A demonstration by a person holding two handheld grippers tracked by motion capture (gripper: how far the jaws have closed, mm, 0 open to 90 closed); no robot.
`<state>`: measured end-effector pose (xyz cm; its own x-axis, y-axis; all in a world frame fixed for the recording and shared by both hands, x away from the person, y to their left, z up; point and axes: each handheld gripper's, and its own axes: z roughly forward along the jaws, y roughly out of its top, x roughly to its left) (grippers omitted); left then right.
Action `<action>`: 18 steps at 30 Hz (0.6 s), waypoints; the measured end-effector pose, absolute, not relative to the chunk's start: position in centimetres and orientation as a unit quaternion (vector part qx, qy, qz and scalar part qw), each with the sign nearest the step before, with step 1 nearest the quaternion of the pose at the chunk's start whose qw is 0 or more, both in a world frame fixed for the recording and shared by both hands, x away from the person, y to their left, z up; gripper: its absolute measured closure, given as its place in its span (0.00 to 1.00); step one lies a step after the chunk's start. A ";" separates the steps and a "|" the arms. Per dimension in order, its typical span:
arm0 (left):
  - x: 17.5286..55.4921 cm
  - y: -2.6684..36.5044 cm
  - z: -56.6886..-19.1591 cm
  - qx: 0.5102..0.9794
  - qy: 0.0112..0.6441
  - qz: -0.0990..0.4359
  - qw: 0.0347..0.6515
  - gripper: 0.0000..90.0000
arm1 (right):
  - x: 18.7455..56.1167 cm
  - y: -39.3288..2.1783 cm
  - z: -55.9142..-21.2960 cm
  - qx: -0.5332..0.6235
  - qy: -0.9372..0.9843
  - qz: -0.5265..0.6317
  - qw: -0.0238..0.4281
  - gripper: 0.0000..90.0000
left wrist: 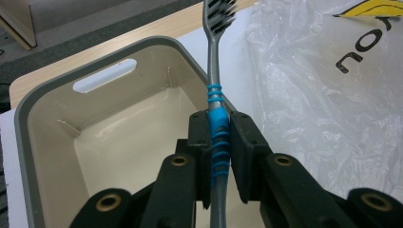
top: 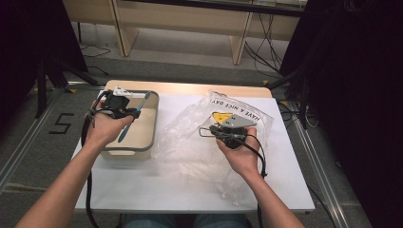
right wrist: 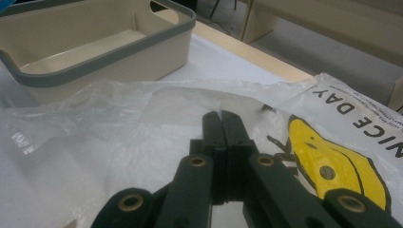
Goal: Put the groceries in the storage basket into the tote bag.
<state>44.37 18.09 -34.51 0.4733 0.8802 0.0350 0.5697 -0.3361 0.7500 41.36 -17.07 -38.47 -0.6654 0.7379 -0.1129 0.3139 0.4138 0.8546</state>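
One toothbrush [left wrist: 216, 102], one bin [top: 151, 124] (beige), one plastic bag [top: 190, 137].

high: overhead, forward-down | tong cams: close, level | shared: bin [top: 151, 124]

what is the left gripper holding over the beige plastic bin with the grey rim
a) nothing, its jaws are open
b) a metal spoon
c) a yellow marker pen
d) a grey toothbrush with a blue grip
d: in the left gripper view the black jaws of the left gripper are clamped on the blue ribbed grip of the grey toothbrush, whose bristled head points away above the far rim of the beige plastic bin.
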 end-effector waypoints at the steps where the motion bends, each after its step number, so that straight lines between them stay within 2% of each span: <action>1: 44.3 18.1 -34.5 0.786 0.461 0.225 0.345 0.88 | 41.4 -17.1 -38.5 0.327 0.805 0.431 0.246 1.00; 18: 43.6 18.1 -34.5 0.788 0.454 0.225 0.351 0.88 | 41.4 -17.1 -38.5 0.326 0.805 0.430 0.246 1.00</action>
<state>43.61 18.07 -34.46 0.4869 0.8727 0.0355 0.5576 -0.3418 0.7565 41.36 -17.09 -38.49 -0.6663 0.7368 -0.1152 0.3145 0.4177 0.8524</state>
